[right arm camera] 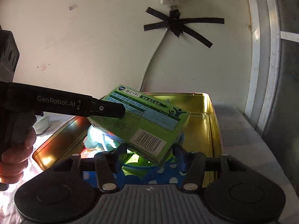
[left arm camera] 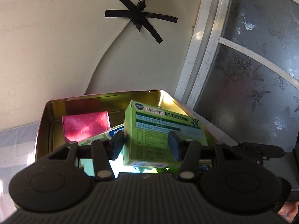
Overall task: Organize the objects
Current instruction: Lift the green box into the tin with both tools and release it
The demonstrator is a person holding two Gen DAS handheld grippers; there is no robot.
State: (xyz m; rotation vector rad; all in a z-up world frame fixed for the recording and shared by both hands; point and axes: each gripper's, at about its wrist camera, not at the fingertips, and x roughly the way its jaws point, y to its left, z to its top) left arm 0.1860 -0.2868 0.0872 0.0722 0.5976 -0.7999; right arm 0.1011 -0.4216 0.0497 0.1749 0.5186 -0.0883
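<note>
Left wrist view: left gripper (left arm camera: pixel 146 145) fingers clamp the green box (left arm camera: pixel 160 130) above the gold tin (left arm camera: pixel 112 100) (pink packet (left arm camera: pixel 86 125) inside); right gripper (right arm camera: pixel 147 155) fingers stand wide beneath the box.

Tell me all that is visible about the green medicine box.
The green medicine box looks like printed cardboard, with white Chinese lettering, a pale blue panel and a barcode at one end. It sits tilted above the open gold tin, between the fingers of the left gripper. The right gripper touches its lower end.
</note>
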